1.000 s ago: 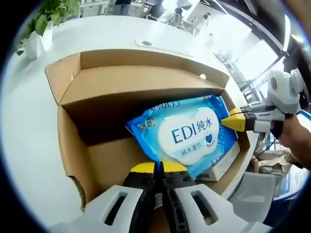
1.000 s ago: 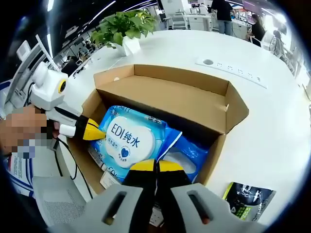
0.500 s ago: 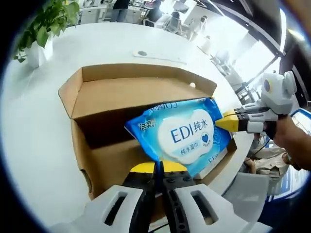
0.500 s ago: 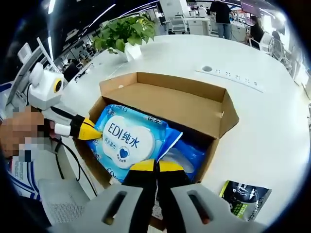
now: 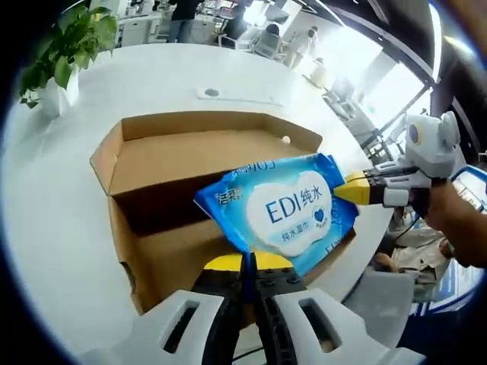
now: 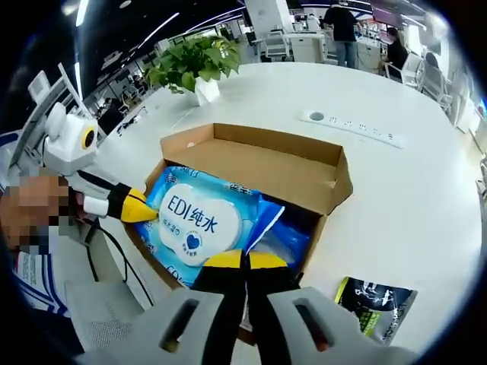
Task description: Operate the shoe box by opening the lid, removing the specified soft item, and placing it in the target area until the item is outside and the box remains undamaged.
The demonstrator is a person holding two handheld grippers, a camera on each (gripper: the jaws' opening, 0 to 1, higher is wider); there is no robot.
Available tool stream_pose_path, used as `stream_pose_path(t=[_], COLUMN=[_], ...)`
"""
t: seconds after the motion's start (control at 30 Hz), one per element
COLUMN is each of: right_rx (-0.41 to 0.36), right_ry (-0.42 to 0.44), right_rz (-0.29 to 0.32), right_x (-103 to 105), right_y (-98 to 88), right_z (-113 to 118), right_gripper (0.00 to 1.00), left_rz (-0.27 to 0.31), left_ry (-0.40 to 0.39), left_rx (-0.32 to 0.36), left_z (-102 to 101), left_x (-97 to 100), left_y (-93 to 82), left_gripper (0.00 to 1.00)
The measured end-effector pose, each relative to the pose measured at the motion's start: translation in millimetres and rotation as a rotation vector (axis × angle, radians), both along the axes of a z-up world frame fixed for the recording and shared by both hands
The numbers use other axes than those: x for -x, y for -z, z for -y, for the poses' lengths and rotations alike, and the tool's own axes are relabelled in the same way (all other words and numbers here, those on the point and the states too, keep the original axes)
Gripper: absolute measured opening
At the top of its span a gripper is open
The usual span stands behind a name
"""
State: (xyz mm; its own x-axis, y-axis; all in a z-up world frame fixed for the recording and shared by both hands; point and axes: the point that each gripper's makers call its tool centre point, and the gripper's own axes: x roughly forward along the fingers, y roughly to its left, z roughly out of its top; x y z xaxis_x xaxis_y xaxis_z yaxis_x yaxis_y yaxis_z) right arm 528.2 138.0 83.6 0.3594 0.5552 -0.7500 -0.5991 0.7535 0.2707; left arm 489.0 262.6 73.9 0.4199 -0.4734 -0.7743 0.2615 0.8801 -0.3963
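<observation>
Wipes pack held above the open shoe box

Both grippers, left [image 5: 248,262] and right [image 6: 244,260], pinch opposite ends of the blue wipes pack [image 5: 281,209], hanging over the cardboard shoe box [image 5: 175,156] at 12 o'clock.

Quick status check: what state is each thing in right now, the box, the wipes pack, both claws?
Shoe box: lid open, upright on table.
Wipes pack: held tilted over the box, gripped at two edges.
Left claw: shut on wipes pack.
Right claw: shut on wipes pack.

potted plant [image 6: 192,63], dark packet [image 6: 374,300], white table [image 6: 411,205].
</observation>
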Motion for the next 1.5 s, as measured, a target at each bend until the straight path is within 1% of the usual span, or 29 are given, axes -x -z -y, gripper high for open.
stream_pose_path(t=[0.3, 0.87, 1.13, 1.4, 1.5], right_rx=[-0.002, 0.001, 0.008, 0.022, 0.029], right_ry=[0.027, 0.086, 0.130, 0.172, 0.183], right_rz=[0.018, 0.039, 0.048, 0.043, 0.041], right_x=[0, -1, -1, 1, 3], right_y=[-12.0, -26.7, -30.1, -26.1, -25.3], right_z=[19, 66, 100, 135, 146], right_gripper=[0.00, 0.00, 0.00, 0.00, 0.00], left_rz=[0.022, 0.035, 0.043, 0.044, 0.042], left_ry=[0.029, 0.097, 0.141, 0.188, 0.201], left_rx=[0.003, 0.017, 0.026, 0.036, 0.040], left_z=[18, 64, 96, 132, 142], left_x=[-3.4, -6.3, -8.8, -9.2, -8.9], left_y=[-14.7, -27.3, -31.6, -29.2, -28.3], left_gripper=[0.00, 0.00, 0.00, 0.00, 0.00])
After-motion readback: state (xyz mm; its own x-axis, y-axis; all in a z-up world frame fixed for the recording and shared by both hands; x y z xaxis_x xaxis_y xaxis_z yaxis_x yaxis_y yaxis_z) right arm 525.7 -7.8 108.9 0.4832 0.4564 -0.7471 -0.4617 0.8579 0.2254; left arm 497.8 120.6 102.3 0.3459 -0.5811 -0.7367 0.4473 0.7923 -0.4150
